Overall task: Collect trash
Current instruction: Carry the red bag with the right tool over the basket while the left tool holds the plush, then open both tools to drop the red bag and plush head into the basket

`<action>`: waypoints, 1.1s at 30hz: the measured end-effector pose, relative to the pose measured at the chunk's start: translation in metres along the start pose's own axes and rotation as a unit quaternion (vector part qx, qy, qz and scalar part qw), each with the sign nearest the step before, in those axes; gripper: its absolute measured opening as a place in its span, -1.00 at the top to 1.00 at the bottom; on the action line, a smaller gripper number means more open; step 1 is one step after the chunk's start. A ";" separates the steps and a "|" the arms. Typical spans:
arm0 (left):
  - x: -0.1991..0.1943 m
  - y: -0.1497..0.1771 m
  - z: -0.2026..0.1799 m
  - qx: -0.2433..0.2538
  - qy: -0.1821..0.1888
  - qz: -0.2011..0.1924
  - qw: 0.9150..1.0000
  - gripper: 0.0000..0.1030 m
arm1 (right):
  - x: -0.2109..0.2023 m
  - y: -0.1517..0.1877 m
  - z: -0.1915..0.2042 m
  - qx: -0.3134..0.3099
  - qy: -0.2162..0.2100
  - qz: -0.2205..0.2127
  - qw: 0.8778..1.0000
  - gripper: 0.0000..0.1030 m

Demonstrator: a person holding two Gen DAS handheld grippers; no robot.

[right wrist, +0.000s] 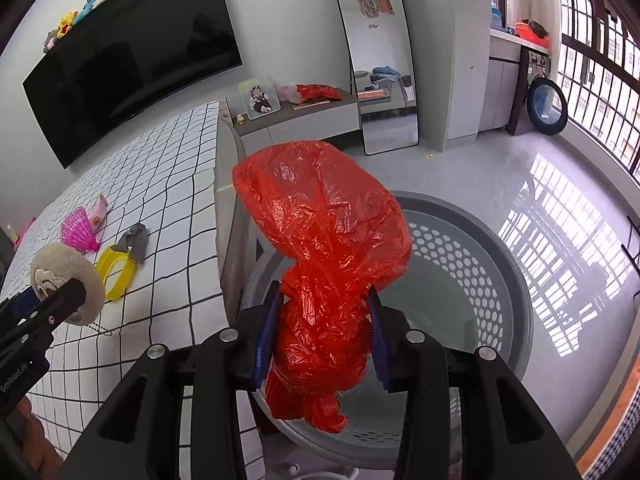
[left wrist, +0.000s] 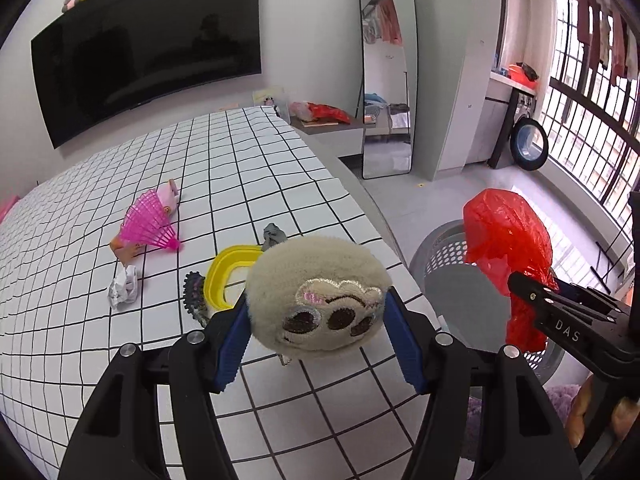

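Observation:
My left gripper (left wrist: 316, 312) is shut on a round cream plush toy (left wrist: 316, 292) with an embroidered face, held above the checked bed (left wrist: 260, 172). My right gripper (right wrist: 325, 328) is shut on a crumpled red plastic bag (right wrist: 324, 216), held over the grey perforated basket (right wrist: 472, 248) beside the bed. The bag (left wrist: 504, 232) and basket (left wrist: 440, 248) also show in the left wrist view. The plush toy (right wrist: 60, 276) also shows in the right wrist view. On the bed lie a crumpled white paper (left wrist: 124, 288), a pink fan (left wrist: 150, 220), a yellow ring (left wrist: 228, 272) and a grey scrap (left wrist: 274, 234).
A TV (left wrist: 140, 48) hangs on the wall beyond the bed. A low cabinet (right wrist: 304, 116) with a photo frame and another red bag, and a standing mirror (left wrist: 386, 76), stand at the far end. Shiny floor (right wrist: 520, 184) stretches to barred windows at the right.

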State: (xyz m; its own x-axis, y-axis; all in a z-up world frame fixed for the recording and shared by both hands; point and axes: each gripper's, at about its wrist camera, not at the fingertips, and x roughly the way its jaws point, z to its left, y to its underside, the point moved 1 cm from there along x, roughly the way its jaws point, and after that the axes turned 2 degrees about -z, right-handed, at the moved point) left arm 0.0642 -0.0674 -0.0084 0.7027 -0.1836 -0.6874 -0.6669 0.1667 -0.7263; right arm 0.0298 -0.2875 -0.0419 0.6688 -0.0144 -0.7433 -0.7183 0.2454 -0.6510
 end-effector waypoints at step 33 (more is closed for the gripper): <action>0.062 -0.001 -0.139 0.085 0.058 0.064 0.993 -0.22 | 0.011 0.021 -0.105 0.072 0.009 0.023 0.997 0.24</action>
State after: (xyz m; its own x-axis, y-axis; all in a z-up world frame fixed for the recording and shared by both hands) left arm 0.0742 -0.2133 -0.0492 0.5750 -0.2581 -0.7764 -0.6908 0.3554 -0.6297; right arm 0.0022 -0.3841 -0.0800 0.6310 -0.0173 -0.7756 -0.7124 0.3828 -0.5881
